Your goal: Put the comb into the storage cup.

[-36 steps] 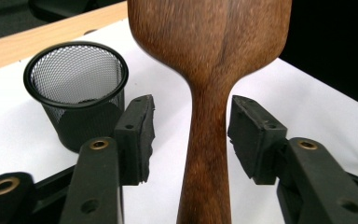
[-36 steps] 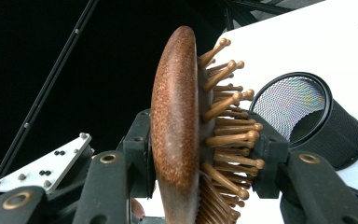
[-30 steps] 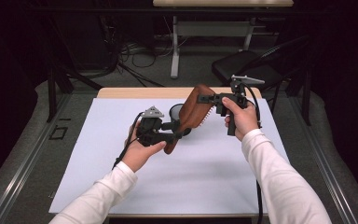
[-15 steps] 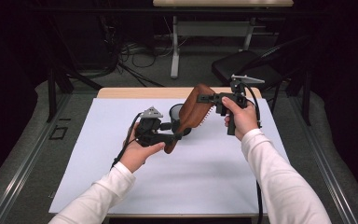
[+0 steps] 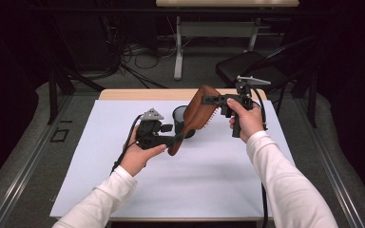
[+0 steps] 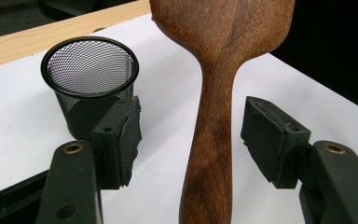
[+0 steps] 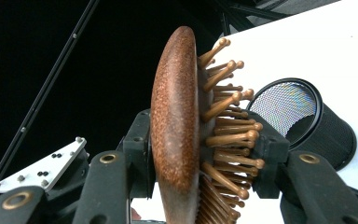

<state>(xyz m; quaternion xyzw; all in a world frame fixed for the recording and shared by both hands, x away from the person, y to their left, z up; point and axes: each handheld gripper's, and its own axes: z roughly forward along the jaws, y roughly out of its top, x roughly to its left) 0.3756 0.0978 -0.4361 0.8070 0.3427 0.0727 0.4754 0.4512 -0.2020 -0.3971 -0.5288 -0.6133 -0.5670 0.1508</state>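
Hairbrush (image 5: 197, 116): wooden paddle type, held aloft over the white mat (image 5: 209, 185), head uppermost and handle slanting down toward the left side.
Right gripper (image 5: 214, 99): clamped across the brush head, 1 pad on the smooth wooden back, the other pressed into the pins (image 7: 228, 140) (both seen at close range in the right gripper view).
Left gripper (image 5: 173, 140): jaws apart, just been opening; handle (image 6: 209, 154) between the 2 pads (image 6: 272, 137) with clear gaps on both sides, so not gripped.
Mesh cup (image 5: 179, 116): black, upright on the mat, just behind the brush, open mouth facing up.
Handling, judged: light and rigid; polished back likely slippery; pins springy and liable to bend under hard squeeze.
Best hold, judged: the narrow waist of the handle, where flat pads seat squarely; head grip adequate for support only.
Risk, judged: rotation about the single head grip.
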